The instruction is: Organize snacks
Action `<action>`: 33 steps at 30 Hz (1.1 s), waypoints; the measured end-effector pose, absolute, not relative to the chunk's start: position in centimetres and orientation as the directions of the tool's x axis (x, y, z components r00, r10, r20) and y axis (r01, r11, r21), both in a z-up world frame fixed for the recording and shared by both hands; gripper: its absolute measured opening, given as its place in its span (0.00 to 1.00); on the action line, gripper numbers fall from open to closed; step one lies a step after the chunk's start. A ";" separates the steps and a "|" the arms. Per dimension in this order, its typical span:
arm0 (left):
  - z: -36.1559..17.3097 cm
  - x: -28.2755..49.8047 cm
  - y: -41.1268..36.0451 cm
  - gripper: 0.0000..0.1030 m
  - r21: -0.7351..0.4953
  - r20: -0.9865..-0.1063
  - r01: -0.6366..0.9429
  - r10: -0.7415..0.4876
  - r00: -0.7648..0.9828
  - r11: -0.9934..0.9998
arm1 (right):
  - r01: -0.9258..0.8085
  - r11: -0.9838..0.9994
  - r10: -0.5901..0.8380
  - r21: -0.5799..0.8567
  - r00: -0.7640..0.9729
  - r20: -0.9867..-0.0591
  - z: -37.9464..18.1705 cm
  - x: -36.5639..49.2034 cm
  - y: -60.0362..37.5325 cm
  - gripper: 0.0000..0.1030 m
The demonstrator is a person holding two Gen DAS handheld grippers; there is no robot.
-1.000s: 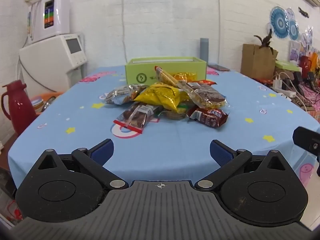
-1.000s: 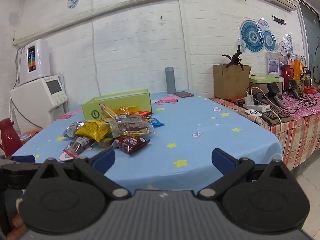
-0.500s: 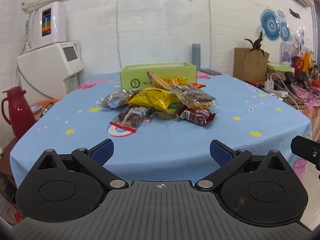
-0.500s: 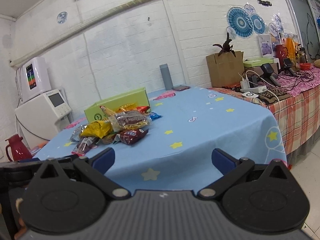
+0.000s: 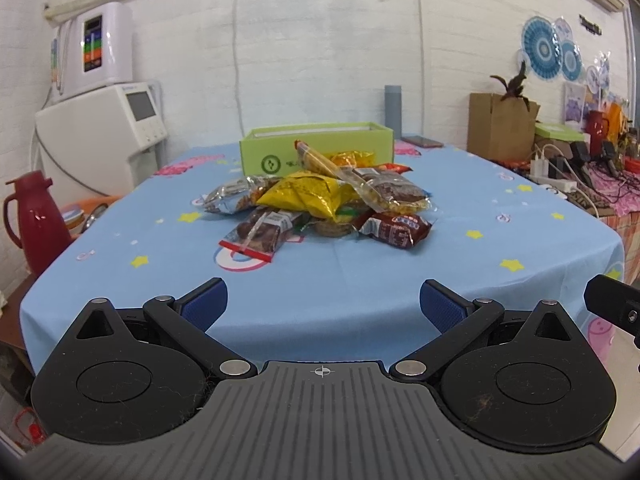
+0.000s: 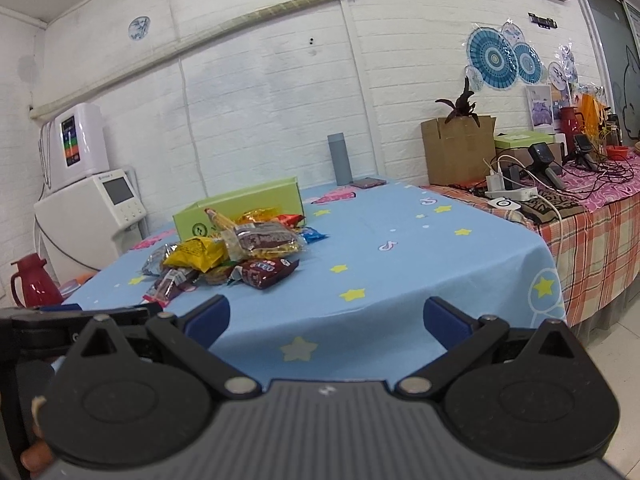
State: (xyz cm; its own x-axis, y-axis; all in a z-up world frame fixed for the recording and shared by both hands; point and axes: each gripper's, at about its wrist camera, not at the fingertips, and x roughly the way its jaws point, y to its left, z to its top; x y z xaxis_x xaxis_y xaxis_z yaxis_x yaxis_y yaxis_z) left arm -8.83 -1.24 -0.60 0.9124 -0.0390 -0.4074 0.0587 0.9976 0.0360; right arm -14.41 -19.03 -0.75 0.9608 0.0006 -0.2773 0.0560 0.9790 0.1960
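The snack pile [image 5: 320, 208] is sitting in the middle of the blue star-print table [image 5: 400, 280], heaped just in front of the open green box [image 5: 316, 148], which is lying behind it toward the wall. Both grippers are hanging short of the table's near edge, well apart from the packets, each with its jaws spread wide and gripping nothing. From the left gripper [image 5: 323, 306] the pile is lying almost straight ahead, so this hand seems the better lined up for a first pick. From the right gripper [image 6: 326, 318] the same pile [image 6: 228, 252] is sitting ahead and off to the left, with the green box [image 6: 240, 208] beyond it. The nearest packet to the left gripper is the clear red-edged wrapper [image 5: 256, 236], its long axis running diagonally from near-left to far-right, so the jaws would probably need turning to close across its narrow width. The brown packet [image 5: 394, 230] is lying at the pile's right edge, nearer the right hand's side.
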 end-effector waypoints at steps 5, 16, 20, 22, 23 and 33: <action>-0.6 -8.7 -1.2 0.92 0.036 -0.408 0.054 -0.035 0.912 0.998 | 0.047 0.981 0.009 0.189 0.959 -0.283 -0.9 -14.3 -19.0 1.00; -0.8 -8.3 -1.0 0.92 0.032 -0.422 0.047 -0.029 0.906 0.998 | 0.066 0.989 -0.020 0.131 0.944 -0.329 -1.5 -13.5 -18.1 1.00; -0.8 -8.2 -1.0 0.92 0.027 -0.426 0.044 -0.029 0.904 0.999 | 0.062 0.990 -0.018 0.123 0.945 -0.325 -1.5 -13.5 -18.0 1.00; -0.8 -8.2 -1.0 0.92 0.027 -0.426 0.044 -0.029 0.904 0.999 | 0.058 0.990 -0.014 0.125 0.944 -0.328 -1.5 -13.5 -18.0 1.00; -0.8 -8.1 -1.0 0.92 0.028 -0.427 0.045 -0.029 0.904 0.999 | 0.058 0.991 -0.014 0.124 0.944 -0.330 -1.6 -13.4 -18.0 1.00; -1.0 -8.1 -1.1 0.92 0.030 -0.434 0.047 -0.029 0.900 0.998 | 0.054 0.992 -0.012 0.114 0.940 -0.341 -1.7 -13.3 -17.7 1.00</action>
State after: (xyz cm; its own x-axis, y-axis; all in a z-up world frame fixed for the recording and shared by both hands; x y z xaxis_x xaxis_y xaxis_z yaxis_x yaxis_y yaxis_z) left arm -8.06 -1.08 -0.97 0.9005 -0.0294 -0.4340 0.0473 0.9984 0.0304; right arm -13.30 -17.71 -1.73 0.9402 -0.0118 -0.3405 0.0537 0.9920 0.1140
